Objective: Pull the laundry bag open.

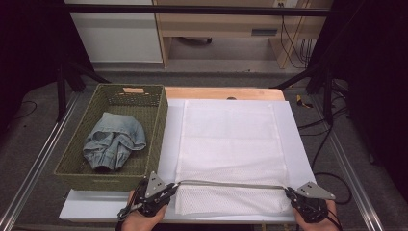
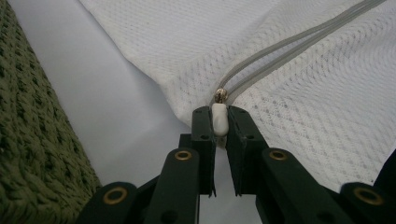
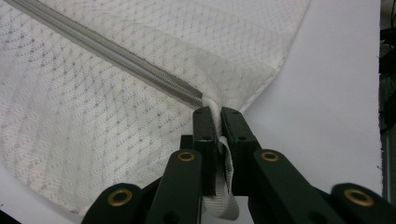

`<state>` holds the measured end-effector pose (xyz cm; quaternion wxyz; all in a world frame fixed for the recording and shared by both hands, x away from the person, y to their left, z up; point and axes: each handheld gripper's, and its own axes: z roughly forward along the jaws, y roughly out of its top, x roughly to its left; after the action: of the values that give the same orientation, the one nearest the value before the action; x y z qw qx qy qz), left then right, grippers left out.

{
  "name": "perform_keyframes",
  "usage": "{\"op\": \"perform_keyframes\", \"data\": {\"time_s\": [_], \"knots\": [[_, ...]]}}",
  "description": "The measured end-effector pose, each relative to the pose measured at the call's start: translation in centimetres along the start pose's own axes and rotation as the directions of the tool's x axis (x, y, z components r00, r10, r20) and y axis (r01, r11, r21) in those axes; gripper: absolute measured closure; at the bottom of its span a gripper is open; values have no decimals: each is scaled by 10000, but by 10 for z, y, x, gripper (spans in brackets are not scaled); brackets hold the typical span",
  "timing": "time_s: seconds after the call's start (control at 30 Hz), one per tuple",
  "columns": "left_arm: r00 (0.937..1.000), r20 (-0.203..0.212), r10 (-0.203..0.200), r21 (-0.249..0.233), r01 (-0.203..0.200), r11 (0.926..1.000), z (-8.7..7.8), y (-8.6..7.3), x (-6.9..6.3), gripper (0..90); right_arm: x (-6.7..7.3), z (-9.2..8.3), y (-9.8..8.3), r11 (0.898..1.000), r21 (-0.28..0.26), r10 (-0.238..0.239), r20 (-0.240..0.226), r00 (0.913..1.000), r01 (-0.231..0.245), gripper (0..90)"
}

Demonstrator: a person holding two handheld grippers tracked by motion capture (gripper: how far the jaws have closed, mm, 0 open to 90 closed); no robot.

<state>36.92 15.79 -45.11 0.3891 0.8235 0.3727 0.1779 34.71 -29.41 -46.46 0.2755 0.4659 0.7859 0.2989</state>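
Mesh laundry bag [image 1: 231, 144], white and flat, lies on a white sheet [image 1: 298, 144] that covers the wooden table [image 1: 221, 93]; every place below is told from this bag. Its grey zipper [image 1: 231, 183] runs across the bag near the edge closest to the person, from one corner to the other, and looks a little lifted there.

At the bag's near left corner the left gripper [image 1: 169, 187] has its jaws clamped together on the white zipper pull [image 2: 219, 120]; the left gripper view shows the pull pinched between the two black pads, with the small metal slider [image 2: 221, 95] just beyond them where the two grey zipper tracks meet. The hand [image 1: 142, 219] that holds this gripper comes in below the bag's near edge.

At the bag's near right corner the right gripper [image 1: 288, 191] is closed on a white fabric tab [image 3: 217, 116] at the end of the zipper; a strip of white webbing hangs down between the jaws in the right gripper view.

Left of the bag, just beside the sheet's edge, stands a green woven basket [image 1: 159, 125]. Inside it lies a crumpled pair of light blue jeans [image 1: 113, 139], well apart from the bag.
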Motion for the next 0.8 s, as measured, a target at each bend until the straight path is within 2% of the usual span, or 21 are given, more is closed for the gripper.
{"op": "perform_keyframes", "data": {"time_s": [0.33,0.8], "knots": [[9997,-92,232,258,-229,9994,0,-1,1,817,-1,1,-2,9999,113,65,-107,9999,-63,852],[9998,-104,168,303,-165,9994,-2,-4,3,816,0,2,-2,9997,260,35,-116,9999,-32,851]]}}
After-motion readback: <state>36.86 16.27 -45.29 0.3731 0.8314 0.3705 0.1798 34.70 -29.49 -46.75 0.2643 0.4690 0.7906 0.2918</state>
